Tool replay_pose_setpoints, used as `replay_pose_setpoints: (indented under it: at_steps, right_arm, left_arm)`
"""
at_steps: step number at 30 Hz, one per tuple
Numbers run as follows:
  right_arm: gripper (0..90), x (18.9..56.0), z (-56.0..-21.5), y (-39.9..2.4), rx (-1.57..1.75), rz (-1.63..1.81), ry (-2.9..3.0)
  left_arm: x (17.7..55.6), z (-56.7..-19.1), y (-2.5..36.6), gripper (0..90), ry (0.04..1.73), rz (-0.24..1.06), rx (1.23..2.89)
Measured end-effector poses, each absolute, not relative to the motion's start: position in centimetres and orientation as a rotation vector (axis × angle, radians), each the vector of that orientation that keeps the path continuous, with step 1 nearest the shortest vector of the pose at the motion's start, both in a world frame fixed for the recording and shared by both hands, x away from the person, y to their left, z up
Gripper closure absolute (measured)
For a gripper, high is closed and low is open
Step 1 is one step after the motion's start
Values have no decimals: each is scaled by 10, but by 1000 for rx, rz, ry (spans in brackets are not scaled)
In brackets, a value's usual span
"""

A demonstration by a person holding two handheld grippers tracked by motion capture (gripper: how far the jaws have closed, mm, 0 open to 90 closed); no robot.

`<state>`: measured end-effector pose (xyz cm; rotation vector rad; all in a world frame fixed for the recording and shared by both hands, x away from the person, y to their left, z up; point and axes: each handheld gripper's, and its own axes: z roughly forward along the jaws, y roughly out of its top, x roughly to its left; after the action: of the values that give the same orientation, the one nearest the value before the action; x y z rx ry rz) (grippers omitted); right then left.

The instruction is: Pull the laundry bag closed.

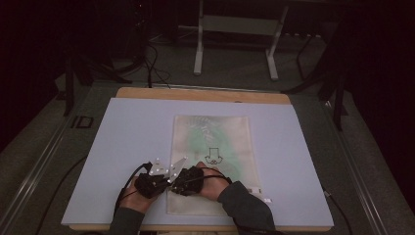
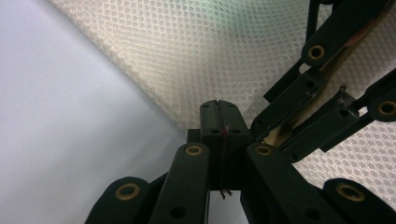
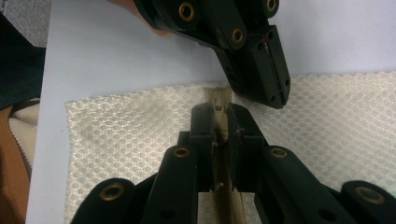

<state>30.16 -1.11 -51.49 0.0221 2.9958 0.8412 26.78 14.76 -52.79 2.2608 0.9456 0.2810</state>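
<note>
a cream mesh bag lies flat on the pale blue mat, its near left edge under the two grippers, which meet tip to tip there. the right gripper is clamped on the bag's beige zipper at the mesh edge. the left gripper has its jaws pressed fully together at the bag's corner, just beside the right one; whether any mesh is pinched i cannot tell
</note>
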Motion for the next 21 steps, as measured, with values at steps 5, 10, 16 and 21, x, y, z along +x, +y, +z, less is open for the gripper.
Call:
replay_pose_setpoints:
  at_steps: [5, 10, 16, 21]
  right_arm:
    - [824, 302, -514, -12, 7, 828, 2990]
    - [825, 302, -514, -20, 27, 813, 3003]
    - [824, 302, -514, -26, 49, 808, 3009]
    - [823, 302, -514, -25, 29, 808, 3000]
  left_arm:
    - [268, -528, 147, 897, 948, 282, 2258]
    - [268, -528, 148, 896, 947, 281, 2260]
    - [267, -529, 148, 895, 968, 280, 2237]
    - [261, -525, 147, 892, 949, 292, 2234]
